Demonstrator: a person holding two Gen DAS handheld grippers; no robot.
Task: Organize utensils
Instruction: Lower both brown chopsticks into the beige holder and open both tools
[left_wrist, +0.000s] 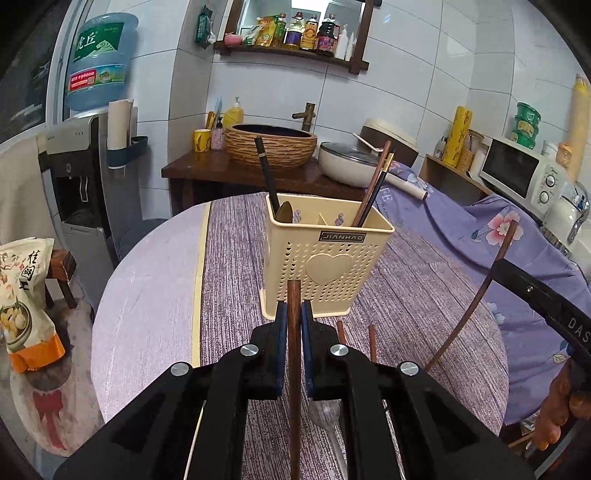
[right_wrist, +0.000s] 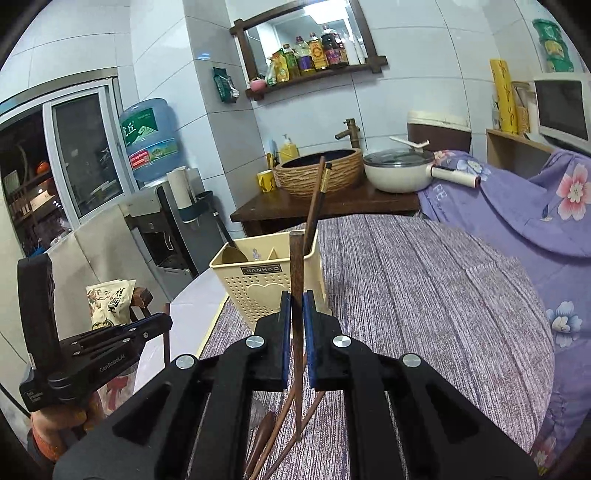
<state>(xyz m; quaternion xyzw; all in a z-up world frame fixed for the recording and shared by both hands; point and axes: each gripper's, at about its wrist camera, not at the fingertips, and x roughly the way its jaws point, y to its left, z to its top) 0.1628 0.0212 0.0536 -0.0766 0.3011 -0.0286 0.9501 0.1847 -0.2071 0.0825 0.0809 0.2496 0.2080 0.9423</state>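
While clamped shut, each hand-held gripper, left (left_wrist: 294, 317) and right (right_wrist: 297, 308), on one brown chopstick (left_wrist: 294, 369) (right_wrist: 296, 332) before the holder (left_wrist: 325, 258).

A: We log the setting as a home kitchen. White tiled walls, a wooden shelf (left_wrist: 291, 51) of oil and sauce bottles, a basin (left_wrist: 270, 144) with a tap on a dark counter.

B: We agree. We also note a microwave (left_wrist: 524, 173), a lidded pan (left_wrist: 351, 162), a water dispenser (left_wrist: 79, 177) with its blue bottle, and a round table (left_wrist: 147, 280) under purple cloth.
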